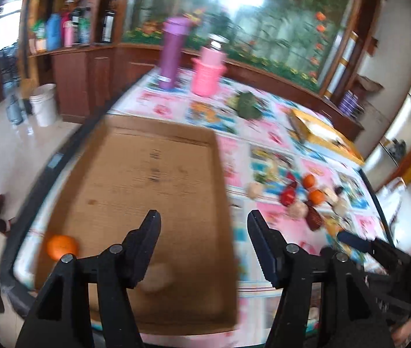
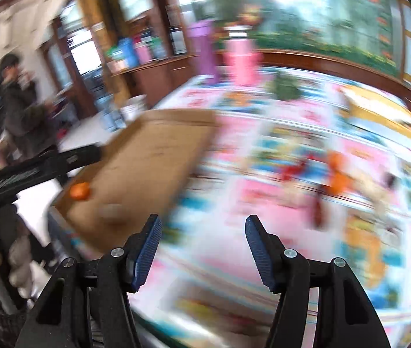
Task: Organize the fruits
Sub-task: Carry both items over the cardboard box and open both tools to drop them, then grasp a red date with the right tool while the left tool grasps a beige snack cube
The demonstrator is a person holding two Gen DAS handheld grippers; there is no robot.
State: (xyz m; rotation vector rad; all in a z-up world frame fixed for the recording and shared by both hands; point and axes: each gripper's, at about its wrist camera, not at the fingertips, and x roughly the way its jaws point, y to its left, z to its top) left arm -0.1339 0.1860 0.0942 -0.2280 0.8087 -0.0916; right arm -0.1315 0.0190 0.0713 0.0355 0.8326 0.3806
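Note:
A shallow cardboard tray lies on the colourful tablecloth. In it, near its front left corner, sits an orange, and a pale brown fruit lies blurred by the left finger. My left gripper hovers open over the tray's near right part with nothing between its fingers. A heap of fruits, oranges, red ones and pale ones, lies on the cloth to the right. My right gripper is open and empty over the cloth, right of the tray, with the orange and the blurred fruit heap on either side.
A purple flask and a pink cup stand at the table's far end, with green leaves and a yellow box nearby. A person stands on the left beside the table. The right wrist view is heavily blurred.

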